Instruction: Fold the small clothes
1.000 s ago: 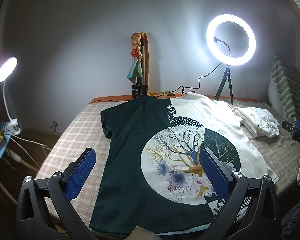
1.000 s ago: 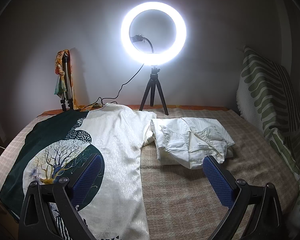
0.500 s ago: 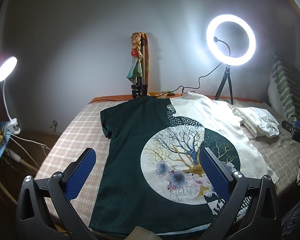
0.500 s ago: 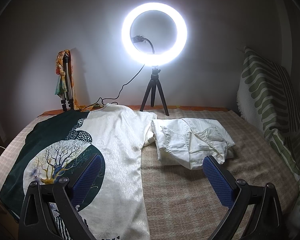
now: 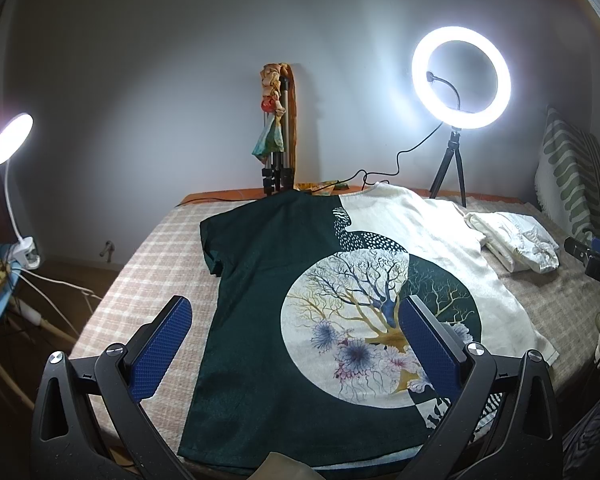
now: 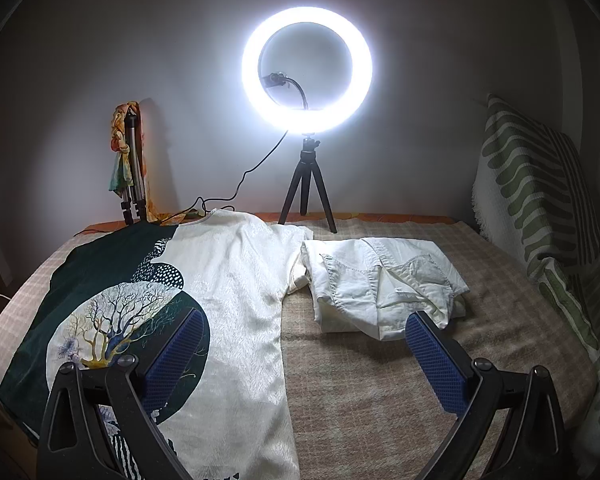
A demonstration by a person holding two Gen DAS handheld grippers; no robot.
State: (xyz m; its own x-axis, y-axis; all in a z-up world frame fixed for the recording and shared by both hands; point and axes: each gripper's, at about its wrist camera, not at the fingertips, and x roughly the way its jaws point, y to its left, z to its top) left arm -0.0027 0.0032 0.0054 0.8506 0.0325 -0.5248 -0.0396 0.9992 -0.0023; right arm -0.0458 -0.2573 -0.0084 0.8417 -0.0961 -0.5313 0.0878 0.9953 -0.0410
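**T-shirt spread flat, both tools waiting to start the fold**

The T-shirt (image 5: 284,280), half dark green and half cream with a round tree print, lies face up and flat on the bed (image 5: 148,264), collar toward 12 o'clock near the wall and hem toward 6 o'clock at the near edge. At about 3 o'clock from it, just beside its cream sleeve, sits a white garment (image 6: 384,280) already folded into a bundle. A ring light (image 6: 306,70) on a small tripod stands at the far edge of the bed.

The left tool (image 5: 296,340) hovers over the lower half of the shirt, its fingers spread wide and gripping nothing. The right tool (image 6: 304,348) hangs above the cream side seam, likewise spread and empty.

By my reading, no fold has begun on this shirt: both sleeves lie out and the hem is unturned. The next move likely calls for each tool to drop to the cloth, pinch an edge or sleeve on one side, and carry it across toward the centre without dragging the rest out of line.
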